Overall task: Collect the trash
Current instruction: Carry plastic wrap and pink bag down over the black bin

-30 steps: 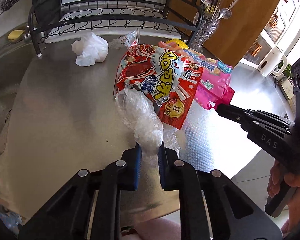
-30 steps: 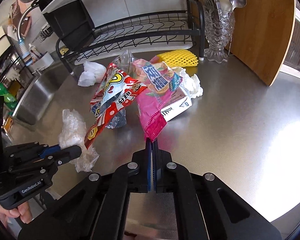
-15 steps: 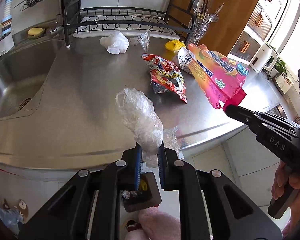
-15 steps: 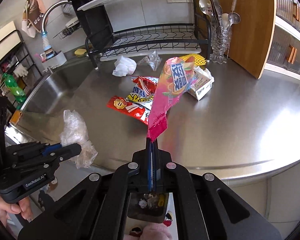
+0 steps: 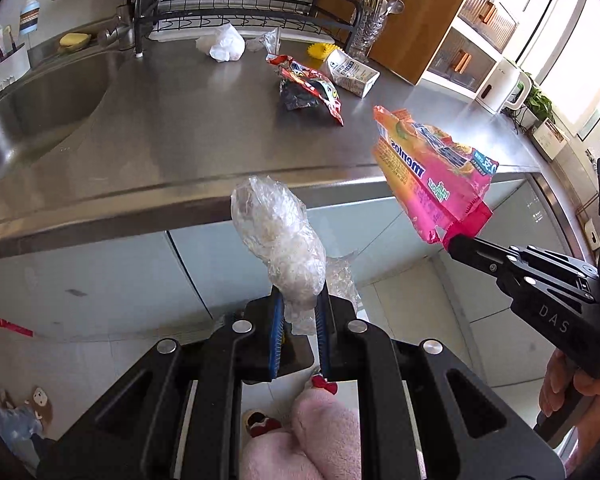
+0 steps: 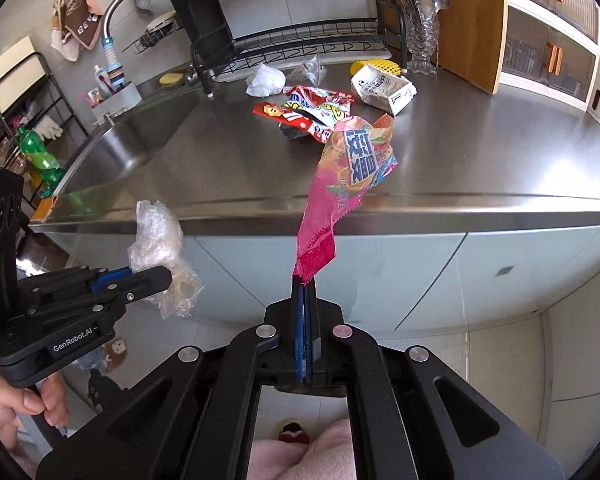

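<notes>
Two tongs pinch trash: left tongs (image 5: 299, 312) a clear plastic wad (image 5: 278, 240), right tongs (image 6: 305, 312) a pink "mentos" wrapper (image 5: 432, 176).

Crumpled clear plastic (image 5: 278, 240) and pink wrapper (image 6: 340, 184) held off the counter.

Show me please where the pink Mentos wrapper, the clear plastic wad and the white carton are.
pink Mentos wrapper (image 5: 432, 176): left wrist view, middle of its printed face.
clear plastic wad (image 5: 278, 236): left wrist view, its bulging centre.
white carton (image 6: 382, 86): right wrist view, its printed side.
</notes>
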Motion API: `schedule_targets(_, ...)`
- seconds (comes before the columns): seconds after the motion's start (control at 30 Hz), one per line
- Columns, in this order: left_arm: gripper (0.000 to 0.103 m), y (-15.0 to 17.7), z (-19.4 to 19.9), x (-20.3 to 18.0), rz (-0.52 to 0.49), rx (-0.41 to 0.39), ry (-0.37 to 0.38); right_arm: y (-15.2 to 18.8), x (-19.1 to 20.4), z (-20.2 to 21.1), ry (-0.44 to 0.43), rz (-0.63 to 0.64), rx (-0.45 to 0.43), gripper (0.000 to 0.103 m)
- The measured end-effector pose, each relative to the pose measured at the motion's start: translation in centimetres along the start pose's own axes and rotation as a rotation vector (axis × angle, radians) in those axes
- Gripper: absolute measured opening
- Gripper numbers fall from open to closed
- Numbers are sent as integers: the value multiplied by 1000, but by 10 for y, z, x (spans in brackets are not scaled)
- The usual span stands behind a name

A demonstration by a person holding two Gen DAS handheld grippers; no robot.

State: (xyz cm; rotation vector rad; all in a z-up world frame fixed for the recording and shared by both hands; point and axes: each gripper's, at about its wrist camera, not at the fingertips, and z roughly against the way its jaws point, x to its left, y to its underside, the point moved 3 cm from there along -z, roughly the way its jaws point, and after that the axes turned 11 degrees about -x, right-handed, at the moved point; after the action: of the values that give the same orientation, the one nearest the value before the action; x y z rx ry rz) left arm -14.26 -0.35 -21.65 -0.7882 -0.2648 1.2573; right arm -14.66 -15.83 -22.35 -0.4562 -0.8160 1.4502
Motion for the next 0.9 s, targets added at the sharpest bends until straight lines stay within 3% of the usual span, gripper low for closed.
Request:
schedule_targets(0.43, 13, 82, -28, 8, 44, 151, 15, 103, 14, -11, -35, -37, 204, 2)
schedule_targets(0.9, 12, 123, -94, 43, 115, 270, -15, 152, 20, -73, -69, -54, 377, 2)
